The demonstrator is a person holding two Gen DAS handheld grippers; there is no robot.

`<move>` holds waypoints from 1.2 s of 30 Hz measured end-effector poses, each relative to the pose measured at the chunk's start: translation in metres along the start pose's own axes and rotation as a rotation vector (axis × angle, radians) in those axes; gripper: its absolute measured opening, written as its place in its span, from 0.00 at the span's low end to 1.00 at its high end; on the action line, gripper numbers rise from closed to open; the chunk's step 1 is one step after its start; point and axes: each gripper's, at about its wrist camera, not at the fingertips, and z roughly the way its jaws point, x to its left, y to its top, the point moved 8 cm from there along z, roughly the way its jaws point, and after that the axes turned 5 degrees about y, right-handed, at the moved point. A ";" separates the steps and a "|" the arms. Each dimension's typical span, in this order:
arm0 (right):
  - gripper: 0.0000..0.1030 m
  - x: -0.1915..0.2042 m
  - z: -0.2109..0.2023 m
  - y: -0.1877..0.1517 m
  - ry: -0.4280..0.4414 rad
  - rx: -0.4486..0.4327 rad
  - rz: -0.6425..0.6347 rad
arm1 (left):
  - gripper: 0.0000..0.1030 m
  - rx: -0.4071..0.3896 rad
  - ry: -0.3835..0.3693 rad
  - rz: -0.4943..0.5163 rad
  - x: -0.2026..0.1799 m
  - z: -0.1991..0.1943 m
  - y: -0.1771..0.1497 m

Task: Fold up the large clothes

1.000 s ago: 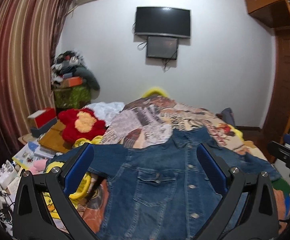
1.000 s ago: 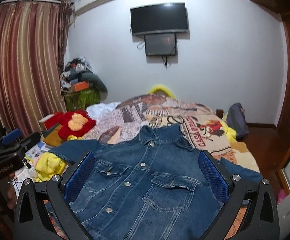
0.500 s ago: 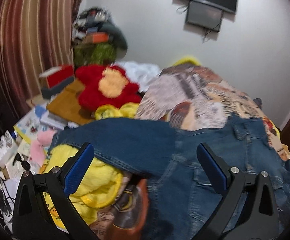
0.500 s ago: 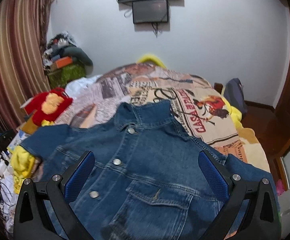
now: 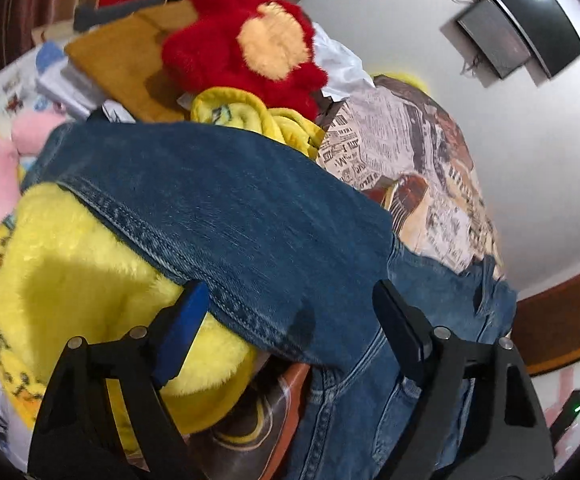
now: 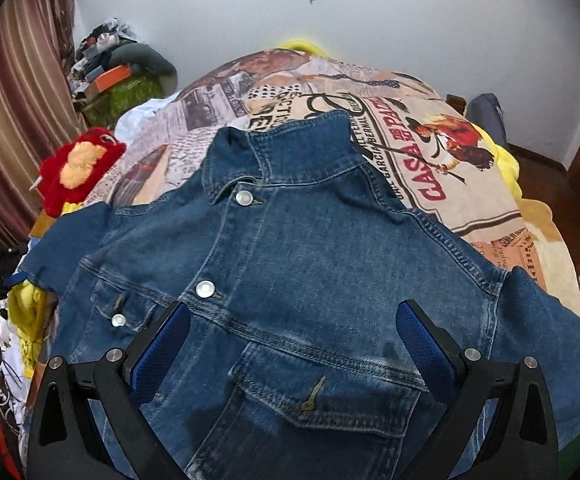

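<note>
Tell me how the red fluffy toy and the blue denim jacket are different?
The red fluffy toy is bright, furry and lumpy; the blue denim jacket is dark, smooth and spread flat. The toy sits off beside the bed's patterned cover; the jacket lies on it, right under the grippers. Both are soft and lying still.

— Jacket (image 6: pixel 310 264): mid-blue denim, silver buttons (image 6: pixel 205 289).
— Bedspread (image 6: pixel 430 152): beige newsprint pattern, red lettering. Plush toy (image 5: pixel 241 44): red, pale orange patch.
— Blanket (image 5: pixel 69 272): bright yellow. Curtain (image 6: pixel 13 92): maroon and tan stripes.
</note>
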 end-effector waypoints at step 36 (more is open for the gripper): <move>0.99 -0.004 -0.041 0.003 0.015 -0.049 0.026 | 0.11 -0.289 0.286 0.389 -0.099 -0.062 0.043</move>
